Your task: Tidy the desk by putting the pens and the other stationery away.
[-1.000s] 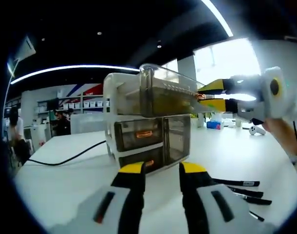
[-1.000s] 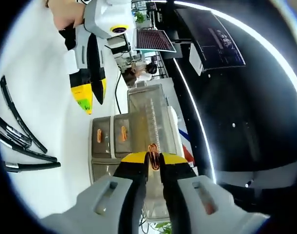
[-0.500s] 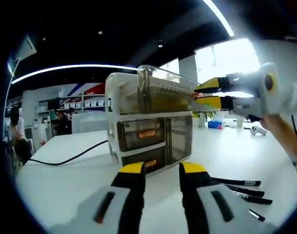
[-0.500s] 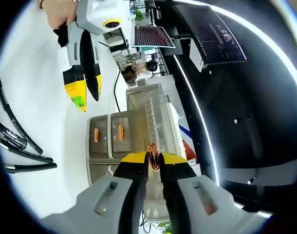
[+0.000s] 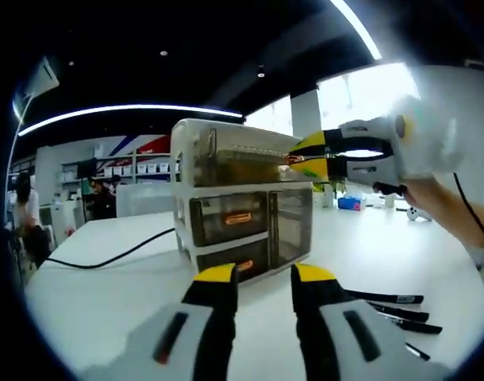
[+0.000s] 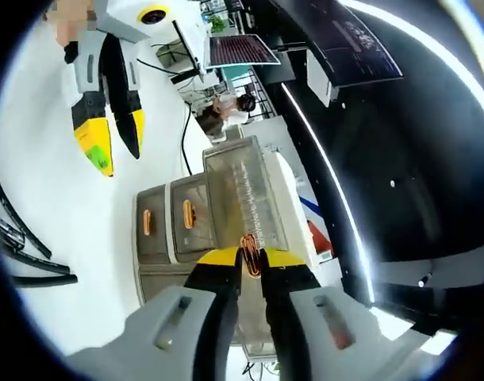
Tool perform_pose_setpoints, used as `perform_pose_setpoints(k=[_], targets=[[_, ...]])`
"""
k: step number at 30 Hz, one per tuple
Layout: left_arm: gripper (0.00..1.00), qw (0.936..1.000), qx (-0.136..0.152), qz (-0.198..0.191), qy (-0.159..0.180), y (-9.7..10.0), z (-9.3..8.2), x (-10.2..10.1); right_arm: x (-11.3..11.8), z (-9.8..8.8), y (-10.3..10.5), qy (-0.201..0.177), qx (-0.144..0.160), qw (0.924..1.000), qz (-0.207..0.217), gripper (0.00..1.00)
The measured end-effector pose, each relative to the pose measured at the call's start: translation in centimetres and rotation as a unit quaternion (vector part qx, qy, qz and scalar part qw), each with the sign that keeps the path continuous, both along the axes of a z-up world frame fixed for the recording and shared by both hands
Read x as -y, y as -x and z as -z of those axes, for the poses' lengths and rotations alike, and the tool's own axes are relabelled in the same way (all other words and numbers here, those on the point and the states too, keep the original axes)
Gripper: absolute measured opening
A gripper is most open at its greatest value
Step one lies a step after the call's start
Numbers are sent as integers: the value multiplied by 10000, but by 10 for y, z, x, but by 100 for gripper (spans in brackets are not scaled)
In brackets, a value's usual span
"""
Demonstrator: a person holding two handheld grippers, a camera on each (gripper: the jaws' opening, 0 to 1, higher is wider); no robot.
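1. Two claws are at work on one small white plastic drawer cabinet with clear smoky drawers point(image 5: 242, 206), which stands on the white table point(image 5: 107, 302) at the centre of the left gripper view.
2. Our right claw point(image 6: 250, 262) is closed on the orange loop handle point(image 6: 249, 244) of the cabinet's clear top drawer point(image 6: 246, 194). In the left gripper view it comes in from the right of the frame, its yellow tips meeting the drawer front at point(image 5: 305, 157).
3. We judge the pinch on that small handle is there to slide the drawer, so that stationery can go inside. From these pictures alone we cannot tell whether the drawer is being drawn out or pushed home; it looks nearly level with the cabinet front.
4. Our left claw point(image 5: 264, 278) holds nothing, its yellow-tipped jaws standing a little apart low in its own frame. It hangs above the table in front of the cabinet; in the right gripper view it sits at the upper left point(image 6: 107, 143). We take it to be waiting clear of the drawer's path.
5. The black pens point(image 5: 393, 313) lie loose on the table at the lower right of the left gripper view, and along the left edge of the right gripper view point(image 6: 24, 258). None is put away yet.
6. A black cable point(image 5: 107, 258) trails across the table to the left of the cabinet.
7. We can read no brand, label or writing on the cabinet or the pens; the signs on the far wall are too small to make out.
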State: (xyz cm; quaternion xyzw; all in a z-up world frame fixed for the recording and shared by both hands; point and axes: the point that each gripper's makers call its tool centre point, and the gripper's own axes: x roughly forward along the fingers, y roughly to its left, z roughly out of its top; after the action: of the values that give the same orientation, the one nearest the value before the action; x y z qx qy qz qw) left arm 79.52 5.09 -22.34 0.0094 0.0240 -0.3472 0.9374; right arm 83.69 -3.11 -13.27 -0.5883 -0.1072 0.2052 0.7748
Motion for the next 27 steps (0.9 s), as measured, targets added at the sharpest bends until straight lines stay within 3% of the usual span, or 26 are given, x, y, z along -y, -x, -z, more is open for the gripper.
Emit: perform_pose_setpoints(k=[15, 27], targets=[[27, 9999, 100, -119, -15, -1, -6, -6, 1, -2, -27, -432, -230, 9988, -57, 13], [27, 9996, 144, -46, 247, 1, -15, -7, 2, 0, -36, -376, -133, 9991, -142, 13]])
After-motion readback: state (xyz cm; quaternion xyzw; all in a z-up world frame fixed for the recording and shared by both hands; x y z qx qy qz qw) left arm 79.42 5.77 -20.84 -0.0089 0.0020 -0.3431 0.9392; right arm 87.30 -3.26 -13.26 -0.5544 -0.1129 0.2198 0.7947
